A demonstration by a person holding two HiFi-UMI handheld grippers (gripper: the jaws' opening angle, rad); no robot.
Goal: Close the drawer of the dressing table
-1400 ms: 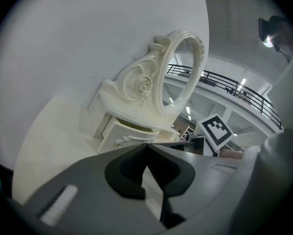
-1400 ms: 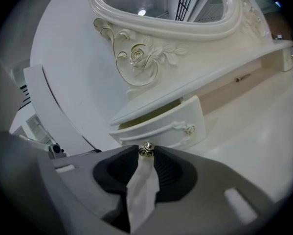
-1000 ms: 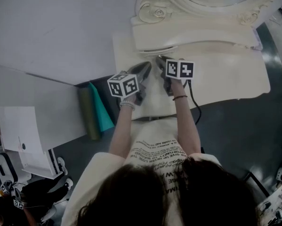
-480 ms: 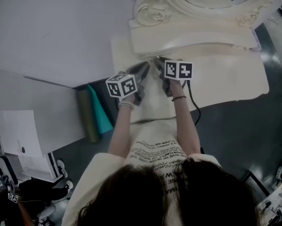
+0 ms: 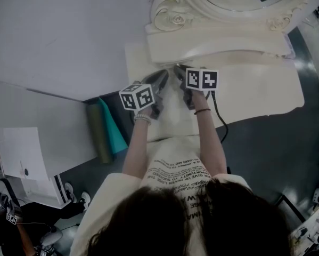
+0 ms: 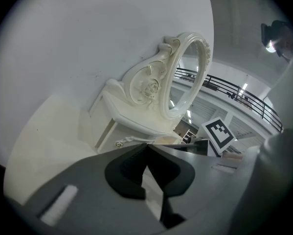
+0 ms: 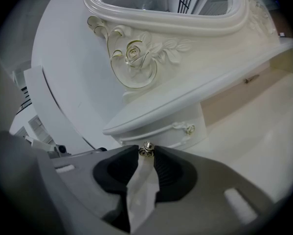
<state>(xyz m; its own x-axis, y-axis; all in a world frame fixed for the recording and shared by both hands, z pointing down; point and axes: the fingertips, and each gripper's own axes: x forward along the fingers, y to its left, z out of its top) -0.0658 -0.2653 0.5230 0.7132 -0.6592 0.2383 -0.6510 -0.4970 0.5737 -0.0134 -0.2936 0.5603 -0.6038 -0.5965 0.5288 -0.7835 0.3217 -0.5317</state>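
The cream dressing table [image 5: 255, 84], with a carved, rose-scrolled mirror frame [image 5: 175, 17] rising at its back, stands against a pale wall. Its drawer [image 5: 172, 124] is open, pulled out past the front edge toward the person, and a small gilt knob [image 7: 146, 150] shows on its front.

Cream dressing table [image 5: 255, 95] at one o'clock in the head view, top glossy with a wavy edge. Along the top's twelve o'clock edge, a raised shelf [image 5: 223, 39] standing on it, and on that a carved mirror frame [image 5: 172, 17] with a rose scroll.

In the right gripper view, a curved drawer front [image 7: 166, 131] under the shelf, gold rosette [image 7: 188, 129] toward its three o'clock, small metal knob [image 7: 146, 150] at its six o'clock.

Dark floor [image 5: 266, 164] from three to six o'clock of the table. On the floor at the table's nine o'clock, an olive roll [image 5: 99, 129] and a teal sheet [image 5: 114, 124], touching each other.
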